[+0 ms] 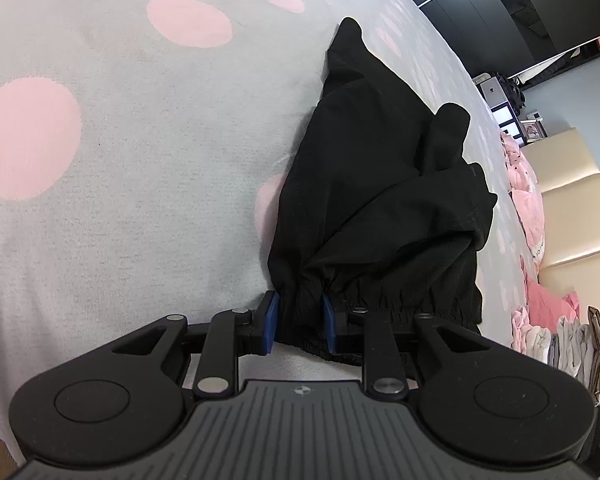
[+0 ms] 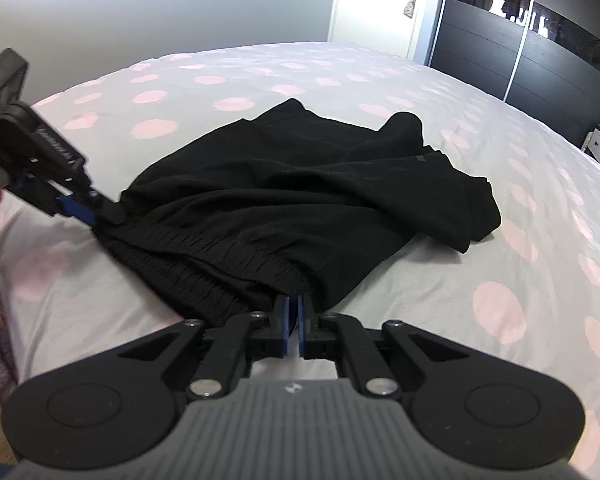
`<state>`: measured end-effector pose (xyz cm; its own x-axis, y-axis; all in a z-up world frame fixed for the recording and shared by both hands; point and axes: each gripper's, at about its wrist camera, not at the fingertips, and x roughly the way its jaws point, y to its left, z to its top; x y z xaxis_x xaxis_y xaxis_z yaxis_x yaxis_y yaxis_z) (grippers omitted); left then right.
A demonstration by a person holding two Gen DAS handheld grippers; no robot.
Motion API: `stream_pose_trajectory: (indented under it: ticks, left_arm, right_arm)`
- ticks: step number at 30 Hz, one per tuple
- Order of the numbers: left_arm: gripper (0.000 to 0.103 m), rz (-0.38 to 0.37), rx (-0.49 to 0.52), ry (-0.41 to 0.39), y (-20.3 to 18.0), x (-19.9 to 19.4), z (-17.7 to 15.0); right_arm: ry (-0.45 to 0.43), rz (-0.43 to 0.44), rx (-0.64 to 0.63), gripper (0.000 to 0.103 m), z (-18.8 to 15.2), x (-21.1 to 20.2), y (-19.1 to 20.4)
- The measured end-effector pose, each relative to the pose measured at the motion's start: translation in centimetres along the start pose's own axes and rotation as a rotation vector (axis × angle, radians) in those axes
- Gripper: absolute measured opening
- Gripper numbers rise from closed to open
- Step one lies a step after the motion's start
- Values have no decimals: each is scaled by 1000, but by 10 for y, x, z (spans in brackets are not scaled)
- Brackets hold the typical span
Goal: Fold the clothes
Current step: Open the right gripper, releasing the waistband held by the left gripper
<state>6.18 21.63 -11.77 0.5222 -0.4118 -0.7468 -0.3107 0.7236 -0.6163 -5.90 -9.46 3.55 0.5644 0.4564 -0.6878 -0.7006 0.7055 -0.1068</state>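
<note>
Black shorts [image 1: 380, 208] with an elastic waistband lie crumpled on a grey bed cover with pink dots [image 1: 140, 160]; they also show in the right wrist view [image 2: 300, 192]. My left gripper [image 1: 300, 308] is shut on bunched waistband at one end; it shows in the right wrist view [image 2: 94, 210] at the left. My right gripper [image 2: 294, 312] is shut on the waistband's other end, pads almost touching. The waistband stretches between them near the bed's front edge. The legs lie rumpled further away.
The bed cover [image 2: 500, 280] stretches far around the shorts. A pile of pink and striped clothes [image 1: 540, 320] lies at the right, by a cream headboard [image 1: 572, 200]. A dark wardrobe [image 2: 520, 40] and a white door [image 2: 388, 8] stand beyond the bed.
</note>
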Motion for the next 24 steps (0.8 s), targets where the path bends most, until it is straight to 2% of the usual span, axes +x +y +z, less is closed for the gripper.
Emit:
stream_pose_trajectory:
  ticks: [6,8,14,16,17,18,19,20,24]
  left_arm:
    - [22,12,8,2,0,1,2]
    - [22,14,9,3,0,0,2]
    - [22,11,9,1,1,0,2]
    - [22,8,7,2,1,0,2]
    - [22,7,6,3,2,0,2]
    - [22,8,7,3,2,0,2]
    - [22,9,10,3,1,0,2]
    - [22,11,13,4,1,0,2]
    - [22,13,15,5,1,0,1]
  right_arm:
    - [30,68,-47,3,-8,-17,17]
    - [47,94,-62,0,-12,-17,24]
    - [60,104,-100,1,-18,-11,40]
    - [28,81,-106,8,-18,-17,42]
    - [10,56,-118,27,-18,-20,44]
    - [-6,34,-133,55,-19,-22,47]
    - [-19,15,-150,63,-20,-23,50]
    - [-32,-4,-167,66,-21,-24,53]
    - [-30,-30,-158,64,-21,-12,54]
